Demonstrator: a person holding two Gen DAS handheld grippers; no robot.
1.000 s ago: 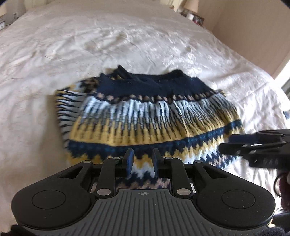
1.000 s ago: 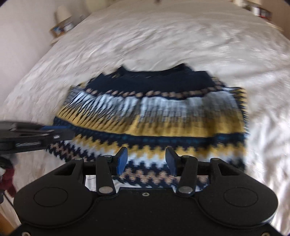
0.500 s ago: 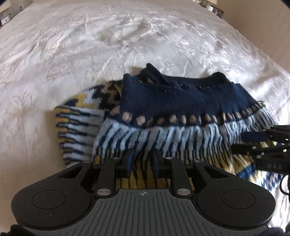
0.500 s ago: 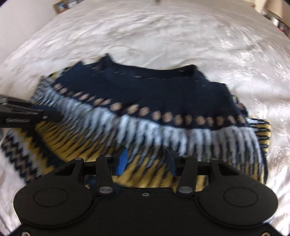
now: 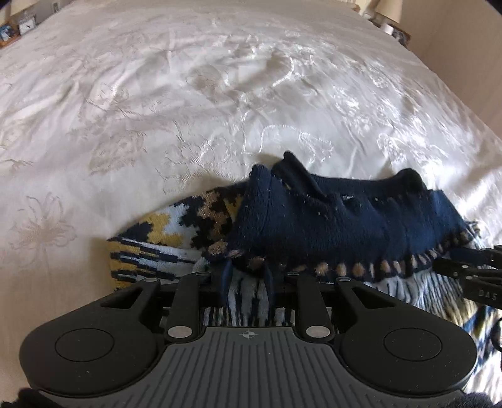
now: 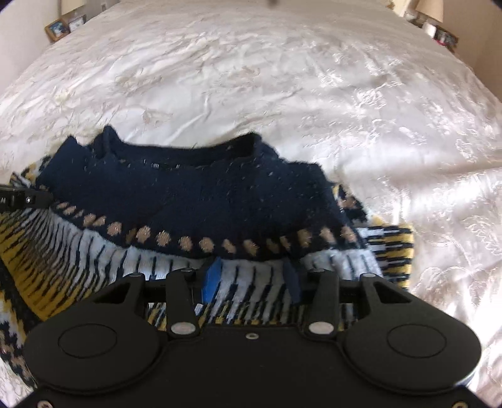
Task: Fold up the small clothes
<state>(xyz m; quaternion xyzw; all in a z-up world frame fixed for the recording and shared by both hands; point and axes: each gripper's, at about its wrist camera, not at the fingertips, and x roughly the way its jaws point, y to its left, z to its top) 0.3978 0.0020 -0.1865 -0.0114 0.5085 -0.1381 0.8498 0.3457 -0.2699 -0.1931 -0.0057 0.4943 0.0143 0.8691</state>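
Note:
A small knitted sweater (image 5: 329,226), navy at the neck with tan dots, white, yellow and navy bands, lies on the white bed; it also shows in the right wrist view (image 6: 194,201). My left gripper (image 5: 246,276) is low over its left side, fingers a little apart with knit between them. My right gripper (image 6: 251,276) is over the right side, fingers apart over the white striped band. Each gripper shows at the edge of the other's view: the right one (image 5: 470,270) and the left one (image 6: 22,199). The sweater's lower part is hidden under the grippers.
The white embroidered bedspread (image 5: 219,94) stretches far beyond the sweater. Picture frames (image 6: 59,26) stand on a bedside stand at the far left, a lamp (image 6: 431,9) and small items at the far right. A beige wall (image 5: 464,62) runs along the bed's right side.
Both grippers have moved forward along the sweater from its hem up to the dotted band below the navy neck. The finger gaps look unchanged.

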